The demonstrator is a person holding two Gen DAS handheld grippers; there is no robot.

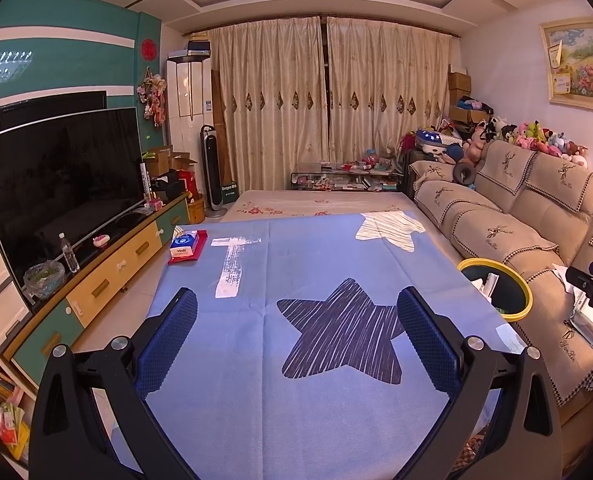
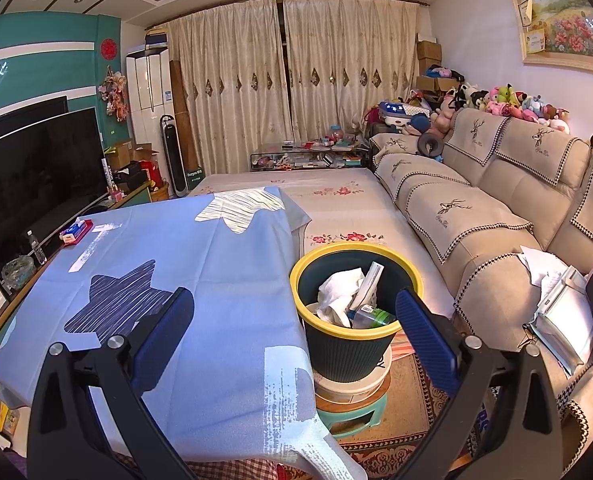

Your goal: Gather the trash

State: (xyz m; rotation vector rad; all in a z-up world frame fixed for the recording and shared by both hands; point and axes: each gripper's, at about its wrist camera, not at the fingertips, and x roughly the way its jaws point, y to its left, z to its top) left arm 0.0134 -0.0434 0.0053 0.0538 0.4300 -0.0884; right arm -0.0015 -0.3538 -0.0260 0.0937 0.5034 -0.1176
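Observation:
A dark bin with a yellow rim (image 2: 406,268) stands on a stool beside the table's right edge; inside lie crumpled white tissue (image 2: 338,292), a white wrapper and a green-labelled bottle (image 2: 372,316). My right gripper (image 2: 294,320) hovers open above the table corner and the bin, nothing between its blue fingers. My left gripper (image 1: 296,320) is open over the blue star-patterned tablecloth (image 1: 296,256), empty. The bin's rim (image 1: 526,292) shows at the right in the left wrist view. A tissue pack on a red cloth (image 1: 186,246) lies at the table's far left corner.
A beige sofa (image 2: 476,220) with papers (image 2: 556,312) on it runs along the right. A TV (image 1: 60,184) on a low cabinet lines the left, with a water bottle (image 1: 69,253) and a glass bowl. A floral-covered bed (image 2: 328,196) lies beyond the table.

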